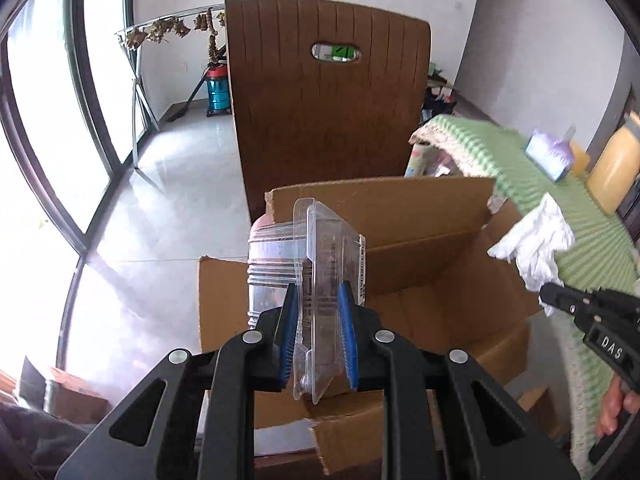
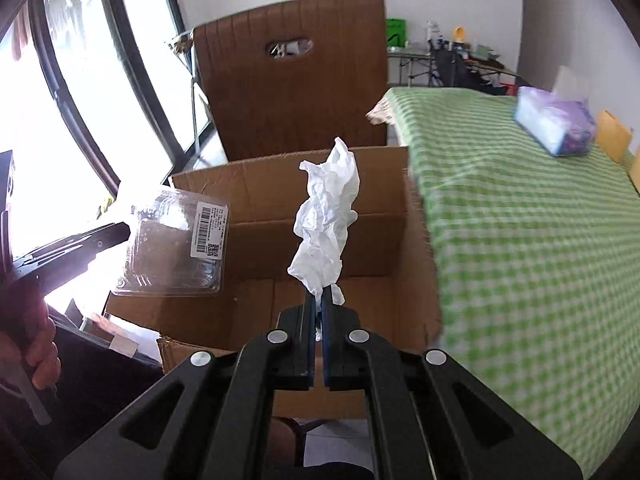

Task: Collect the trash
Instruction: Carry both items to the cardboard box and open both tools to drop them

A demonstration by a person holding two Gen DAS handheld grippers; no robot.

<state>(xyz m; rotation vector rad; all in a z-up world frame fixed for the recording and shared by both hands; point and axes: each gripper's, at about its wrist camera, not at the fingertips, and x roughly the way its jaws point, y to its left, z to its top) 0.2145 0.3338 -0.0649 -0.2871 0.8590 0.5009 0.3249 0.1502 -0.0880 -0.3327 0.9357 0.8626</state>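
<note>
Over an open cardboard box [image 2: 320, 216], the left gripper [image 1: 318, 300] clamps a clear plastic clamshell container [image 1: 320, 264]; the right gripper [image 2: 319, 300] pinches a crumpled white tissue [image 2: 326, 220].

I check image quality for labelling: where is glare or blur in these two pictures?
Left wrist view: window overexposed, tablecloth and tissue pack motion-blurred, clear container sharp. Right wrist view: window glare washes out the left gripper; crumpled tissue sharp.

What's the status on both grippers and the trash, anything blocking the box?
Left gripper shut on clear plastic clamshell. Right gripper shut on crumpled white tissue. Both over open cardboard box. Nothing blocking the opening.
</note>
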